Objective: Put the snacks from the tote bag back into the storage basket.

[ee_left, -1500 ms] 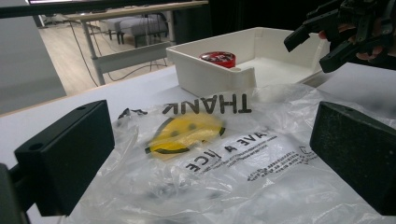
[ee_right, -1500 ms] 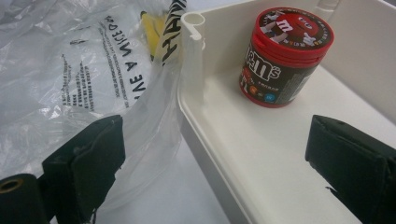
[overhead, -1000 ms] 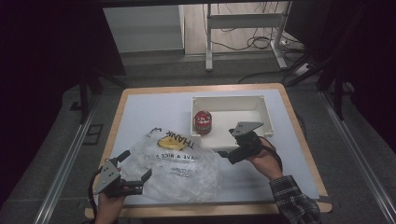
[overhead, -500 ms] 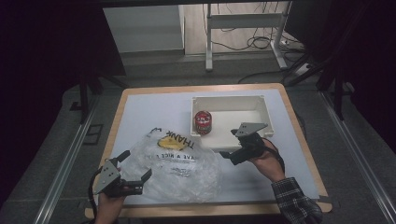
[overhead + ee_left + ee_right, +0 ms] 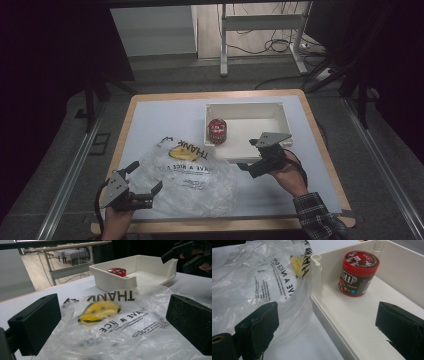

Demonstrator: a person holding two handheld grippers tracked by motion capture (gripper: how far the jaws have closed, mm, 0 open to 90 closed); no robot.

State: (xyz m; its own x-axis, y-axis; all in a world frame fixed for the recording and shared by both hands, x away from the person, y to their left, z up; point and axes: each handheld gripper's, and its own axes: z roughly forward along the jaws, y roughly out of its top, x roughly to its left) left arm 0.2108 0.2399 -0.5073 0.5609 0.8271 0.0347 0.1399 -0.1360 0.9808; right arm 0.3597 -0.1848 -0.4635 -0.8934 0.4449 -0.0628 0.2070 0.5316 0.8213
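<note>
The right claw (image 5: 250,169) hovers wide open and empty at the white tray's (image 5: 280,107) near rim, aimed at the red candy jar (image 5: 358,273) standing inside. The left claw (image 5: 146,183), open too, waits over the crumpled plastic bag (image 5: 190,175) on the surface. Next (likely): reach in and close on the jar.

Table (image 5: 165,120) brightly lit from above, surroundings dark; plastic bag (image 5: 112,322) glares, its near print blurred.

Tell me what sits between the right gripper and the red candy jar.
The white tray's near wall; the right gripper straddles it with open fingers, and the jar stands inside, seen in the right gripper view.
</note>
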